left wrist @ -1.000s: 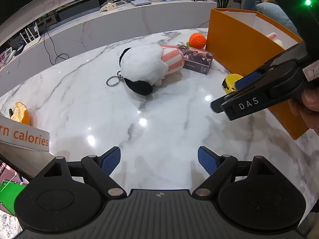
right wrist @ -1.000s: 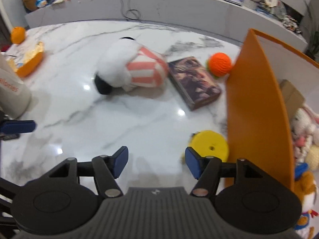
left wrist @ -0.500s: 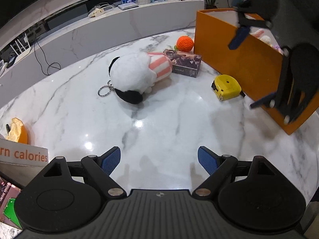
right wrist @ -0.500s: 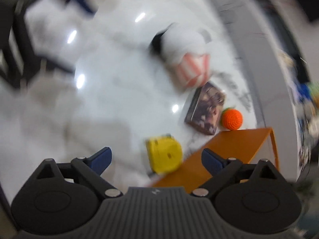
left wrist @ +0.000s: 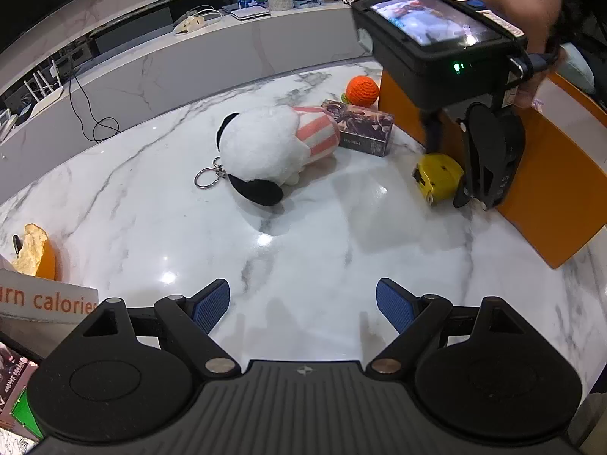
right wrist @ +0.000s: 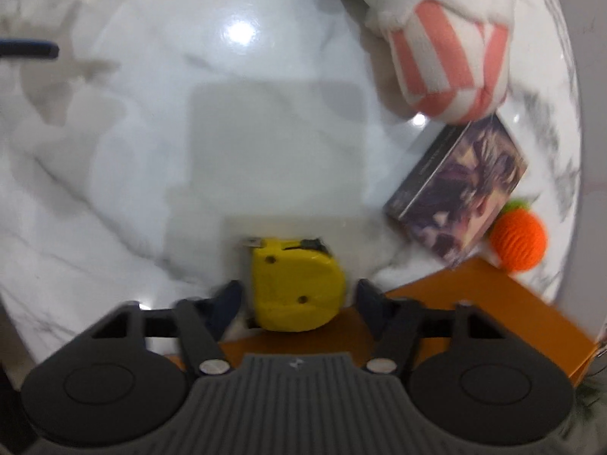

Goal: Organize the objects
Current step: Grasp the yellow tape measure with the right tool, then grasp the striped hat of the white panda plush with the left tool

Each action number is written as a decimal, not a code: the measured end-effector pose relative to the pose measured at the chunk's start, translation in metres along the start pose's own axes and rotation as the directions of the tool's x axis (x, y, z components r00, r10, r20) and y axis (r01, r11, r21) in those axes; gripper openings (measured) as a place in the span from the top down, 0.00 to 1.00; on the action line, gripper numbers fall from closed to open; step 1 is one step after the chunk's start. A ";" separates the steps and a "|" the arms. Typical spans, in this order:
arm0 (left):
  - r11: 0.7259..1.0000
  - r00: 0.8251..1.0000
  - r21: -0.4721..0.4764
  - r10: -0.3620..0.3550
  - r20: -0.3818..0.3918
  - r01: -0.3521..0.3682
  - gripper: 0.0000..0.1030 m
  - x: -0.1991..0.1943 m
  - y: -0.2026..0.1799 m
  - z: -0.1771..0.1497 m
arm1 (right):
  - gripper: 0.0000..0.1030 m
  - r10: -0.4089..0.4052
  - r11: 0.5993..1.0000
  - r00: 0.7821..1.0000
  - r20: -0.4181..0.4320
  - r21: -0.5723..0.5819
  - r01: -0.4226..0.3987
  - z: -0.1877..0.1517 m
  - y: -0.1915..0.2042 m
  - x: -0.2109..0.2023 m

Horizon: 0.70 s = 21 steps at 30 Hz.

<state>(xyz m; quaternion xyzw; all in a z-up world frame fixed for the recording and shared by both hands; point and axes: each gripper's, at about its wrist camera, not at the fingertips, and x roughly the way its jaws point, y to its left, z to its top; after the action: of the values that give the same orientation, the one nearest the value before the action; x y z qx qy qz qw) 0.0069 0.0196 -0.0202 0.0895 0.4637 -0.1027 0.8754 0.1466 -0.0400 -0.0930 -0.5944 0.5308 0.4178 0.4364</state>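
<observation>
1. My left wrist camera sits behind the left gripper (left wrist: pixel 302 305), looking slantwise down across the bench (left wrist: pixel 303 250) from a middling distance, toward the orange box (left wrist: pixel 550 189).
2. My right wrist camera looks almost straight down, close over the tape measure (right wrist: pixel 297 288) beside the box (right wrist: pixel 485 311).
3. Both views share the tape (left wrist: pixel 438 182), plush (left wrist: pixel 273 148), card box (left wrist: pixel 364 129) and orange ball (left wrist: pixel 362 90); the left view also shows the right gripper (left wrist: pixel 451 174) from outside.

Between my right tool's (right wrist: pixel 297 295) closing fingers lies a yellow tape measure (right wrist: pixel 296 288), flat on the marble tabletop (right wrist: pixel 189 151) against the orange box (right wrist: pixel 493 311); a plush, card box and knitted orange lie beyond.
</observation>
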 end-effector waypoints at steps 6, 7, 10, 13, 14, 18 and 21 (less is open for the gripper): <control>0.999 1.000 -0.028 0.017 0.019 -0.017 0.03 -0.002 0.008 0.000 | 0.49 0.029 0.988 0.995 0.097 0.147 -0.043 -0.016 0.038 -0.009; 0.999 0.999 -0.039 0.026 0.027 -0.025 0.03 -0.003 0.009 0.000 | 0.49 0.026 0.981 0.993 0.115 0.186 -0.047 -0.018 0.047 -0.011; 0.994 0.996 -0.101 0.058 0.061 -0.052 0.03 -0.003 0.018 0.003 | 0.49 0.008 0.927 0.980 0.198 0.366 -0.082 -0.033 0.074 -0.016; 0.979 0.991 -0.194 0.076 0.112 -0.053 0.03 -0.002 0.028 0.008 | 0.48 -0.001 0.837 0.951 0.308 0.521 -0.168 -0.052 0.095 -0.017; 0.973 0.989 -0.223 0.083 0.124 -0.054 0.03 0.000 0.030 0.010 | 0.48 -0.014 0.808 0.943 0.333 0.559 -0.186 -0.058 0.098 -0.017; 0.967 0.976 -0.240 0.131 0.173 -0.087 0.03 0.004 0.026 0.023 | 0.48 -0.073 0.701 0.908 0.413 0.669 -0.248 -0.073 0.106 -0.015; 0.990 0.960 -0.037 0.141 0.242 -0.136 0.03 0.011 0.007 0.040 | 0.48 -0.076 0.708 0.904 0.420 0.661 -0.247 -0.073 0.107 -0.018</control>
<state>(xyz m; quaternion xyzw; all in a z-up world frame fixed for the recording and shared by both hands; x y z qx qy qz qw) 0.0469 0.0155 -0.0063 0.0998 0.3462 -0.0470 0.9316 0.0411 -0.1114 -0.0644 -0.2547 0.5707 0.3222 0.7110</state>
